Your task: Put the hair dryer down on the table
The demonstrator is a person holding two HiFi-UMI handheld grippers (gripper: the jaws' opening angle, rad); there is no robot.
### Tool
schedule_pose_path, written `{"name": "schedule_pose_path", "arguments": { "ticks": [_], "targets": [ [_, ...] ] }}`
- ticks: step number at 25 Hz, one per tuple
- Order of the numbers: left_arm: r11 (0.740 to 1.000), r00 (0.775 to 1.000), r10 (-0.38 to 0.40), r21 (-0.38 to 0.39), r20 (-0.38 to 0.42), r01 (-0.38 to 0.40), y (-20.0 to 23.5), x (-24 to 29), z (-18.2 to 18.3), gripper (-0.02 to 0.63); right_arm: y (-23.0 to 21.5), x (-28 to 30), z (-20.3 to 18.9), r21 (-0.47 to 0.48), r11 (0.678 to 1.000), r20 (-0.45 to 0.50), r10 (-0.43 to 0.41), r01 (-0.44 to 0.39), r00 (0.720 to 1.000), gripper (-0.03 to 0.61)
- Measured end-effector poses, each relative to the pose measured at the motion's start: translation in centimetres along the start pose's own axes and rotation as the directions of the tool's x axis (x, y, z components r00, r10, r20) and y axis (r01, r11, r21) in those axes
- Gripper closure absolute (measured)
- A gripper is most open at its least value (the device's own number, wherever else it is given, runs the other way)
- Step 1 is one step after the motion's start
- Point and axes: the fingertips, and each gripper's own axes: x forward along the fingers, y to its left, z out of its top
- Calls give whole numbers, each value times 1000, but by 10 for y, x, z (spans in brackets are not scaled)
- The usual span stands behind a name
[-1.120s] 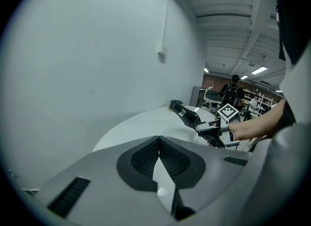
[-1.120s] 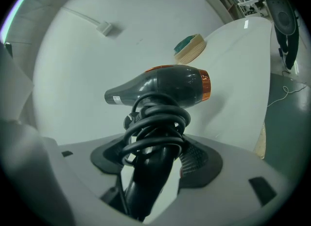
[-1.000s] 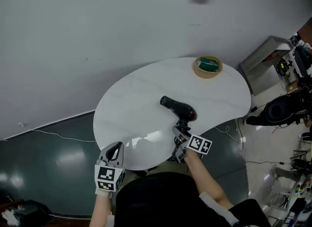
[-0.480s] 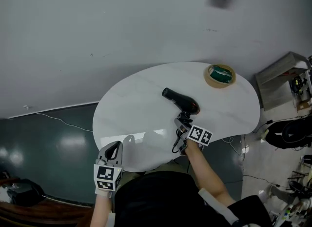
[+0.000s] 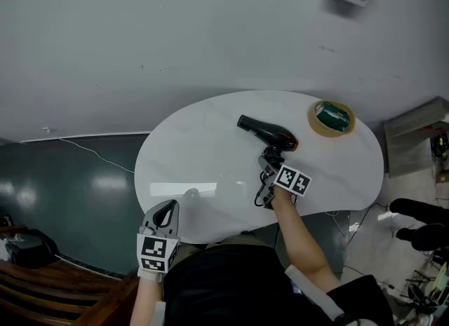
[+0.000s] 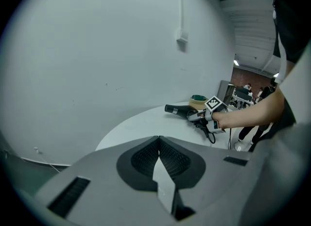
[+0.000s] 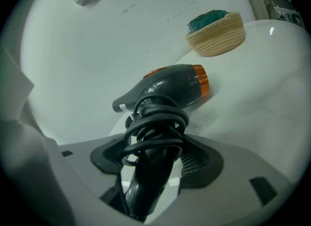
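A black hair dryer (image 5: 270, 134) with an orange rear ring lies on the white oval table (image 5: 189, 163), nozzle pointing left. Its handle, wrapped in its black cord (image 7: 153, 123), runs back between the jaws of my right gripper (image 5: 267, 170). The jaws stand wide and hold the handle, as the right gripper view shows around the hair dryer (image 7: 170, 89). My left gripper (image 5: 165, 214) hovers at the table's near edge, shut and empty, well left of the dryer. From the left gripper view the hair dryer (image 6: 181, 110) and my right hand lie far across the table.
A roll of tan tape (image 5: 332, 118) with a green object inside sits at the table's far right, beyond the dryer. A grey wall (image 5: 175, 37) rises behind the table. White cable (image 5: 84, 151) runs along the dark floor at left; equipment stands at right.
The head view has swung, so the table and tape sit further right and lower. The right gripper stays on the dryer's handle with the dryer on the table. The left gripper is unmoved.
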Motion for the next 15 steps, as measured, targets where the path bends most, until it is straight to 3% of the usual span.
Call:
{"name": "schedule_pose_path", "arguments": {
  "ticks": [15],
  "targets": [
    [994,995,98,-42,-34,-99,-6,-17,-22,604,5,38,19,-102,995,-30,-16,13,999,264]
  ]
}}
